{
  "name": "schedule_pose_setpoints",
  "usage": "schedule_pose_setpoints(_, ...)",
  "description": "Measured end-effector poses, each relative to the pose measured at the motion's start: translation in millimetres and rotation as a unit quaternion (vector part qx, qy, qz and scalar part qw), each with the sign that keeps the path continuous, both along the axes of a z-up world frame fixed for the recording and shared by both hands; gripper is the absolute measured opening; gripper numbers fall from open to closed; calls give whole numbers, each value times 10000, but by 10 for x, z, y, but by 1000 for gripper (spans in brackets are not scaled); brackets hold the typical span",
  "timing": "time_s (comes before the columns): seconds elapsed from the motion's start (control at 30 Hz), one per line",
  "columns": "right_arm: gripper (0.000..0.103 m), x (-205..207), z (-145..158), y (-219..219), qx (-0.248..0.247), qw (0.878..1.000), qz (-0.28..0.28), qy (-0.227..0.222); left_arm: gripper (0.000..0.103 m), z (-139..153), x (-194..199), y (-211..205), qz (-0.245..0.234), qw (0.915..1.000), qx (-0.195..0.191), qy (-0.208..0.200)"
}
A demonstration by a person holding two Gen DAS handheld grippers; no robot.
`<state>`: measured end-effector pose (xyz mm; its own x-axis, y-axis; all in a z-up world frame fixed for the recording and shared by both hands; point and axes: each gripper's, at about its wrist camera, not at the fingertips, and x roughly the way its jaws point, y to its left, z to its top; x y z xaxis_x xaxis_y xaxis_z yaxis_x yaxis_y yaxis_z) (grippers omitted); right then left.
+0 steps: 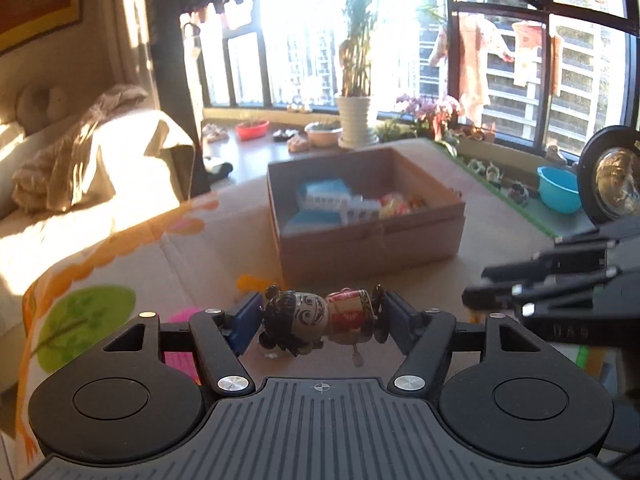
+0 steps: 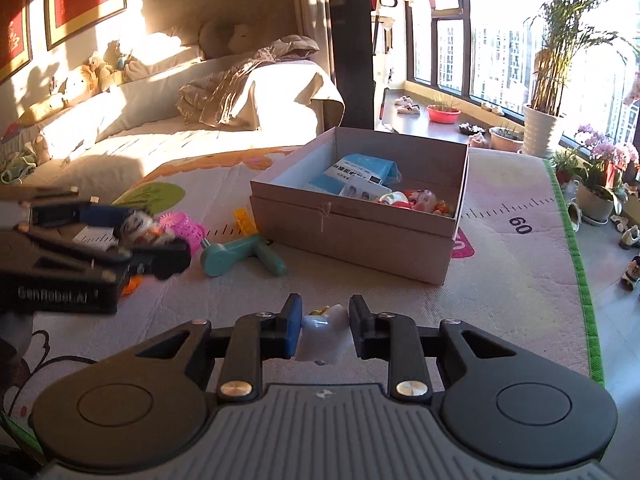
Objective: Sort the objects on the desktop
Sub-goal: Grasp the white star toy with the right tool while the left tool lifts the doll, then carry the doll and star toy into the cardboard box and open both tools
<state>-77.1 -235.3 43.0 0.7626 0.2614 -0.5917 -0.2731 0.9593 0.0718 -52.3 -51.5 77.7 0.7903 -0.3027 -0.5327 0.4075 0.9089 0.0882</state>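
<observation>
Sunlit room, play mat printed w/ ruler marks, seen from two wrist cams. Right-wrist view, left to right: left gripper enters at left edge, mid-frame, held above the mat, clamped on a small painted doll figurine. Just right of it on the mat lie a pink spiky ball, a yellow plastic piece and a teal toy tool, all near the front-left corner of an open cardboard box at centre. Inside the box: blue-and-white packets toward the left, red-and-pink toys toward the right. Bottom centre, right gripper, fingers narrow, pinches a small white toy w/ a yellow bit on top.

Left-wrist view: figurine lies sideways between the blue pads, head to the left, red body to the right, fingers fairly wide around it. Box sits beyond, upper centre, blurred. Right gripper's fingers show at right edge; what they hold can't be made out from here.
</observation>
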Motion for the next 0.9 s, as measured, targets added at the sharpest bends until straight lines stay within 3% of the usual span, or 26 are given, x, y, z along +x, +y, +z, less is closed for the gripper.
schedule_pose_setpoints(0.1, 25, 37, -42, -46, 43, 9999, -80, 69, 71, 148, 305, -205, -166, 9994, -17, -290)
schedule_pose_setpoints(0.23, 25, 96, -92, -61, -11, 9997, -177, 152, 71, 145, 810, -476, -225, 9992, 118, -314)
schedule_pose_setpoints(0.37, 25, 117, -85, -63, -33, 9996, -228, 167, 73, -7, 1238, -559, -117, 9998, 135, 125)
schedule_pose_setpoints(0.43, 25, 126, -73, -60, -31, 9996, -212, 179, 82, -68, 1305, -494, -17, 9994, 10, 340)
schedule_pose_setpoints(0.53, 25, 152, -42, -60, -6, 9997, -122, 233, 95, -85, 1162, -312, 48, 9992, -185, 343)
schedule_pose_setpoints(0.73, 25, 546, 352, -246, 416, 9989, -143, 169, 100, -195, 498, 23, 172, 9993, -177, 293)
schedule_pose_setpoints(0.9, 25, 1248, 698, -322, 630, 9969, -441, -137, 101, -479, 100, 111, 58, 9986, 61, 523)
